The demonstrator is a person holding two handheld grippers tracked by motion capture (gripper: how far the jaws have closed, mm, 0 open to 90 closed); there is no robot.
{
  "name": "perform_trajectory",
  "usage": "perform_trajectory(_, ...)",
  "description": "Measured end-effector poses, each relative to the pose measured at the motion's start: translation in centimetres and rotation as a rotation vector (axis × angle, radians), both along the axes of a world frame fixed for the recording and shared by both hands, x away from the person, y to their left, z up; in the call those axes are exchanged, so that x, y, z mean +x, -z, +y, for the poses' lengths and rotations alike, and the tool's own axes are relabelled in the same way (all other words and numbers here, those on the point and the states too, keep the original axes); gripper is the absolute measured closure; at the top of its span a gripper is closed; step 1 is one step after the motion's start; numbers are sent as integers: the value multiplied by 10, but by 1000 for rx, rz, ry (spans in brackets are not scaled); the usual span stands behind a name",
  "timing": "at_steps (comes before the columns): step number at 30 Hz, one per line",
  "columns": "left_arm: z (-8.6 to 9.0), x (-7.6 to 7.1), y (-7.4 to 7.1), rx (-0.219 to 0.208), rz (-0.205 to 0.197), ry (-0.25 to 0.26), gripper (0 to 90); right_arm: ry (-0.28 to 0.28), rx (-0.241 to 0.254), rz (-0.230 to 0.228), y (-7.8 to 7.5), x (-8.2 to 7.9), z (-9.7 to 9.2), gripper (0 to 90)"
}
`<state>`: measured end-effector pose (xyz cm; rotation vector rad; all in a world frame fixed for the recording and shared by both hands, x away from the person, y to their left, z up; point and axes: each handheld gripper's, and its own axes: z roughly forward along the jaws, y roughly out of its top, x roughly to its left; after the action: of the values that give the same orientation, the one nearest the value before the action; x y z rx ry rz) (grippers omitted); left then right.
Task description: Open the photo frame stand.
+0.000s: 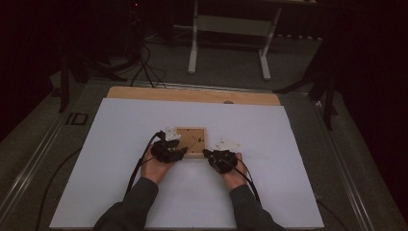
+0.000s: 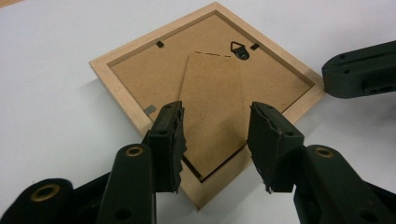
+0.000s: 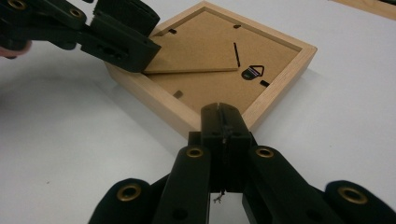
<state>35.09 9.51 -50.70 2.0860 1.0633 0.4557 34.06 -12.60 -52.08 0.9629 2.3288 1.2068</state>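
Observation:
A light wooden picture frame (image 1: 191,142) lies face down on the white board, its brown backing up. The backing carries a stand flap (image 2: 212,107) and a black triangular hanger (image 2: 239,49). My left gripper (image 2: 218,145) hovers over the frame's near corner, open, with its pads (image 2: 169,140) on either side of the flap. In the high view the left gripper (image 1: 179,152) is at the frame's left corner. My right gripper (image 3: 223,122) is shut, its tip at another corner of the frame (image 3: 219,70), with nothing seen between the jaws. It is at the frame's right corner in the high view (image 1: 208,154).
The white board (image 1: 120,144) covers the table, with a wooden strip (image 1: 192,95) along its far edge. Cables (image 1: 139,166) trail back from both grippers. A white stand (image 1: 194,48) is on the floor beyond the table.

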Motion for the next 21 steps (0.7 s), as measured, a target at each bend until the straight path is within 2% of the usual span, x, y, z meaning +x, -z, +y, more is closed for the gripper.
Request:
perform_trajectory(5, -2, 2, 0, 22, -3, 8, 530, -1, 1, -2, 0, 0, 0, 898)
perform_trajectory(21, -10, 6, -1, 44, -1, 25, 504, 9, 14, -4, 1, 1, -2, 898)
